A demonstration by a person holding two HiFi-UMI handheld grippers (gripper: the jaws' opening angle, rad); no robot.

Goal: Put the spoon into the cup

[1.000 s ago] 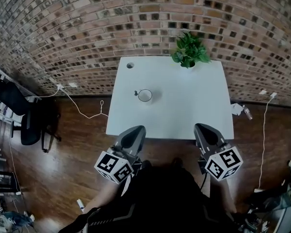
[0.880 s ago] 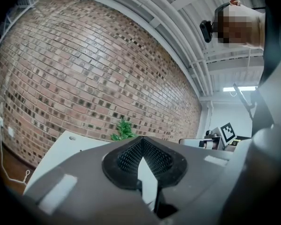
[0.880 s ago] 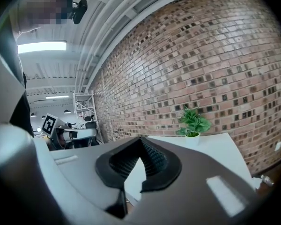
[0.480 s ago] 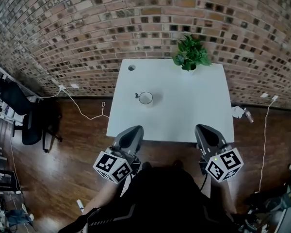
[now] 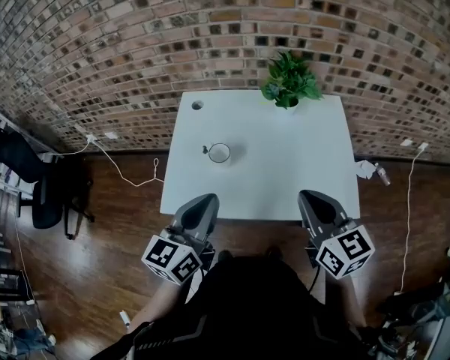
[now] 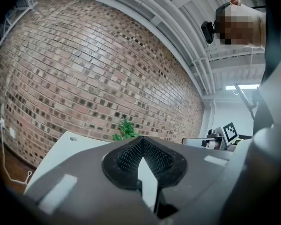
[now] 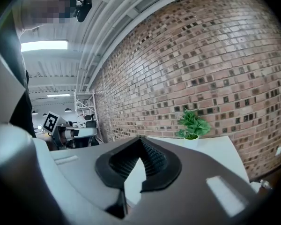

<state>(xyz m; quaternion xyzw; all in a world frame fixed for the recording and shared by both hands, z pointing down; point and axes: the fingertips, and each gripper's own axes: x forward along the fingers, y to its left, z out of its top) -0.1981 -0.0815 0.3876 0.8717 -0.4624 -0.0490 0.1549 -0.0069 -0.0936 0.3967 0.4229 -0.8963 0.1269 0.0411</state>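
A small white cup (image 5: 219, 153) stands on the left half of the white table (image 5: 285, 171). A small dark piece (image 5: 205, 150) sticks out at its left side; whether that is a handle or the spoon I cannot tell. No other spoon shows. My left gripper (image 5: 202, 202) and right gripper (image 5: 313, 199) hover at the table's near edge, well short of the cup. Both are shut with nothing in them. In the left gripper view the left gripper's tips (image 6: 140, 142) meet, as do the right gripper's tips (image 7: 140, 142) in the right gripper view.
A potted green plant (image 5: 289, 81) stands at the table's far edge against the brick wall. A round hole (image 5: 197, 105) sits in the far left corner. A black office chair (image 5: 30, 171) and white cables (image 5: 127, 172) lie on the wood floor to the left.
Both grippers stay where they were, still shut. The cup has not moved; only the head view drifted slightly.
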